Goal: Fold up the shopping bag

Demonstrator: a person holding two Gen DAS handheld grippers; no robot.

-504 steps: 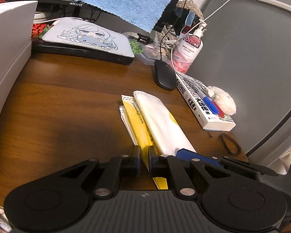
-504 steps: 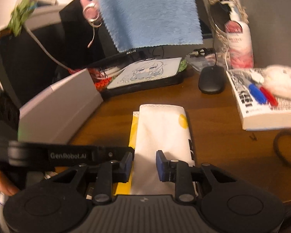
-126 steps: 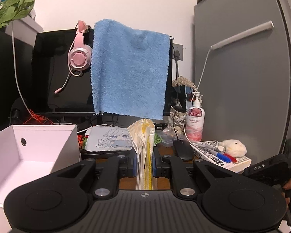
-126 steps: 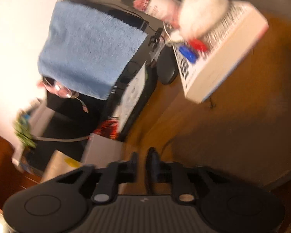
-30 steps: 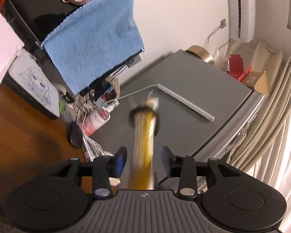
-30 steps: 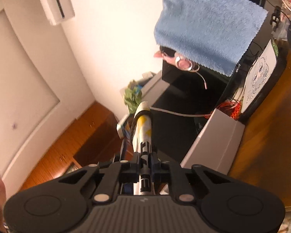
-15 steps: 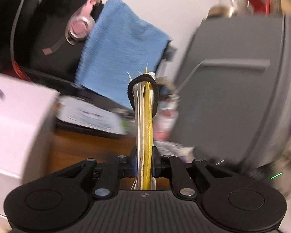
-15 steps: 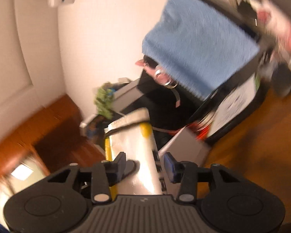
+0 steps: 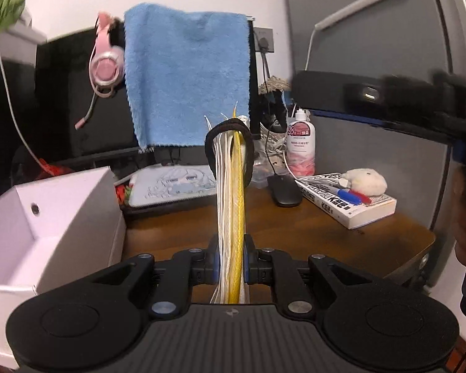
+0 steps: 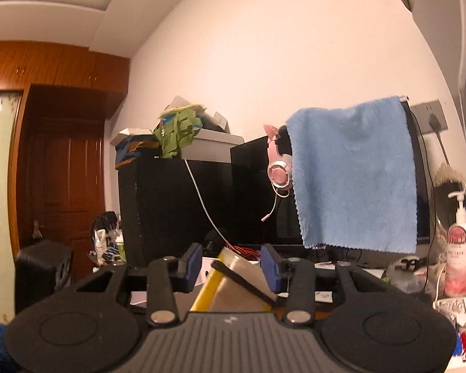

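Note:
The folded shopping bag [image 9: 233,205], white and yellow layers, stands upright above the wooden desk [image 9: 310,233]. A black elastic band [image 9: 212,146] loops around its top end. My left gripper [image 9: 231,258] is shut on the bag's lower part. In the right wrist view the bag [image 10: 236,289] with its band shows low between the fingers of my right gripper [image 10: 230,267], which is open and not touching it. The right gripper's black body [image 9: 372,99] hovers blurred at the upper right of the left wrist view.
A white open box [image 9: 46,217] sits at the left. At the back are a monitor draped with a blue towel [image 9: 186,77] and a pink headset [image 9: 105,68]. A mouse [image 9: 284,189], lotion bottle [image 9: 300,146] and book [image 9: 348,205] lie right, beside a grey fridge [image 9: 372,46].
One second ago the right gripper held the bag and the left was open. The left has since shut on it, and the right has opened and drawn back from it.

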